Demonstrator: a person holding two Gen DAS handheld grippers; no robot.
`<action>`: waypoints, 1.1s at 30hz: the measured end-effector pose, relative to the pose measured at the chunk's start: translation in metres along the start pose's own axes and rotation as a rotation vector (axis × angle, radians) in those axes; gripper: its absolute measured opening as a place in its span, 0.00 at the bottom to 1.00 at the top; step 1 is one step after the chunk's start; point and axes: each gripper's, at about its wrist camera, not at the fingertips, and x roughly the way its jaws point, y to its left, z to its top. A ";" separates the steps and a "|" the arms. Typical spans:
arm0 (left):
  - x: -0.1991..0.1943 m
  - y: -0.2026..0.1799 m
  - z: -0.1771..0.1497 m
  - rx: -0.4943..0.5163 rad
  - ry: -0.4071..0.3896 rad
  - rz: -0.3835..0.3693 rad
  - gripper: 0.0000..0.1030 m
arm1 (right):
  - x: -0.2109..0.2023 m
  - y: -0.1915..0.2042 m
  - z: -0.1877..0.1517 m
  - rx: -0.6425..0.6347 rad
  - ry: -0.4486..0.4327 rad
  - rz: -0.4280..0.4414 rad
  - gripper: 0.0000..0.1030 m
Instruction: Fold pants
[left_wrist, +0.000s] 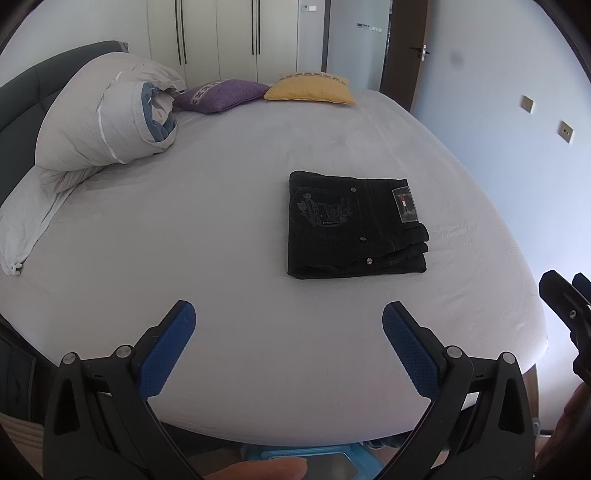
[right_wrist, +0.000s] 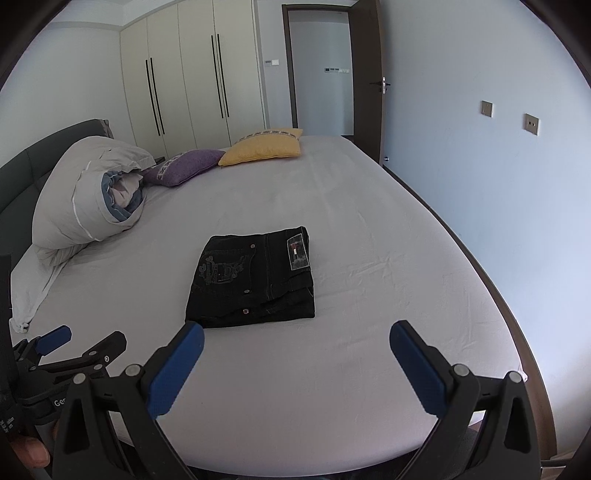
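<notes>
Black pants lie folded into a compact rectangle on the pale grey bed sheet, with a label patch on top; the right wrist view shows the pants too. My left gripper hangs open above the near part of the bed, short of the pants and to their left, with nothing between its blue pads. My right gripper is open as well, just in front of the pants' near edge, holding nothing. The left gripper also shows at the lower left of the right wrist view.
A rolled grey duvet lies at the far left against the dark headboard. A purple cushion and a yellow cushion sit at the far end. Wardrobes and a doorway stand behind. A wall runs along the bed's right edge.
</notes>
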 end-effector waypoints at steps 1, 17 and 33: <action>0.000 0.000 -0.001 0.001 0.001 0.000 1.00 | 0.001 0.000 0.000 -0.002 0.003 -0.001 1.00; 0.004 -0.002 -0.006 0.004 0.009 -0.001 1.00 | 0.006 0.003 -0.003 -0.012 0.021 0.004 1.00; 0.002 -0.001 -0.006 0.006 0.008 -0.006 1.00 | 0.006 0.003 -0.004 -0.012 0.021 0.005 1.00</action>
